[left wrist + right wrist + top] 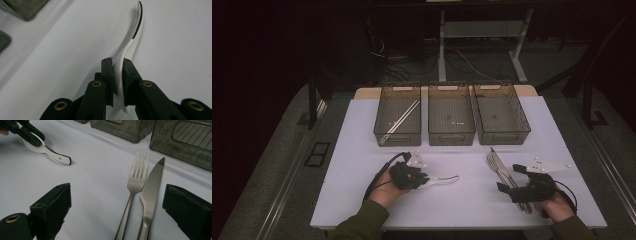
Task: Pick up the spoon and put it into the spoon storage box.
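A white spoon (pixel 443 179) with a dark edge lies on the white table (pixel 357 145), left of centre. My left gripper (pixel 426 178) is shut on its bowl end, and the handle points away to the right. In the left gripper view the pads squeeze the spoon (pixel 132 37) from both sides at the left gripper (pixel 117 62). A steel fork (pixel 495 167) and knife (pixel 507 175) lie side by side at the right. My right gripper (pixel 511 178) stands open over their handles, with the fork (pixel 136 180) and knife (pixel 151 187) between its wide jaws, untouched.
Three translucent grey bins stand in a row at the back: the left bin (pixel 384 122) holds long metal sticks (pixel 404 116), then the middle bin (pixel 451 135) and the right bin (pixel 507 136). The table's front edge runs just before both hands.
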`<state>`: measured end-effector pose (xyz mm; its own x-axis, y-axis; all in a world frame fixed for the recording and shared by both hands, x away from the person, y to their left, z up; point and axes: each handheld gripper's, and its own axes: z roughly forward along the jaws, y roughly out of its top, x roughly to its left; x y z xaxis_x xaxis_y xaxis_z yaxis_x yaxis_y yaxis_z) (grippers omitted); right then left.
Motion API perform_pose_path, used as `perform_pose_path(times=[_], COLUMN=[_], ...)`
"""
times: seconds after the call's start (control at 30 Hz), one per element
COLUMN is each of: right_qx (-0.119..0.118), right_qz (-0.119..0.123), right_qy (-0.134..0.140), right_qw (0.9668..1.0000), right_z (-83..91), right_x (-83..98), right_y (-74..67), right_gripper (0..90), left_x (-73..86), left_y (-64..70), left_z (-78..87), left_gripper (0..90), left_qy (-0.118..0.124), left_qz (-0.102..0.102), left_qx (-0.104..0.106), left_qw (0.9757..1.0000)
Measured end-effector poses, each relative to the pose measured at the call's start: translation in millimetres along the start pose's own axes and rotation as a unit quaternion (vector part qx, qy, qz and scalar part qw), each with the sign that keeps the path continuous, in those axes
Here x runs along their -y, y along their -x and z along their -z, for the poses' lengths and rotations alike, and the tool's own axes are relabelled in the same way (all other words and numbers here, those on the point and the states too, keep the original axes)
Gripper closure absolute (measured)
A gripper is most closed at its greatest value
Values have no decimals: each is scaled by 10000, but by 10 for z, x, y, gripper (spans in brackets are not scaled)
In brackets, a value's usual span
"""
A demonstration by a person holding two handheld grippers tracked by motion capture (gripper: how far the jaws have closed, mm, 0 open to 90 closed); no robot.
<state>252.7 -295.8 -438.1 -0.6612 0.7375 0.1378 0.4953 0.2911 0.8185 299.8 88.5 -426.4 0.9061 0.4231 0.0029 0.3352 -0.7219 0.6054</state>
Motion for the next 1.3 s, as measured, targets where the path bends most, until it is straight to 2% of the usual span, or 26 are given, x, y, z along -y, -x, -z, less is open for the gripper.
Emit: perform_pose_path(times=[0.13,0.27,0.67,1.03,1.3], right_qx=[-5,-10,-4,10,20], right_qz=[3,7,7,21,19], right_qy=[0,5,7,-9,-18], right_qw=[10000,10000,10000,10000,10000], right_z=[5,4,-2,-9,-10], right_x=[-1,-2,-3,-3,-3], right_y=[0,-2,-4,-1,-3], right_gripper=[83,83,83,83,83], left_x=[-10,-19,-81,-185,-224], left_y=[10,18,25,-37,-89], left_z=[22,81,193,286,298], left_gripper=[813,812,812,812,811], left_qy=[77,268,498,792,985], left_qz=[-19,-65,-472,-521,-516], left_qx=[-21,-51,-113,-67,74], left_qw=[10000,9996,9976,9955,9938])
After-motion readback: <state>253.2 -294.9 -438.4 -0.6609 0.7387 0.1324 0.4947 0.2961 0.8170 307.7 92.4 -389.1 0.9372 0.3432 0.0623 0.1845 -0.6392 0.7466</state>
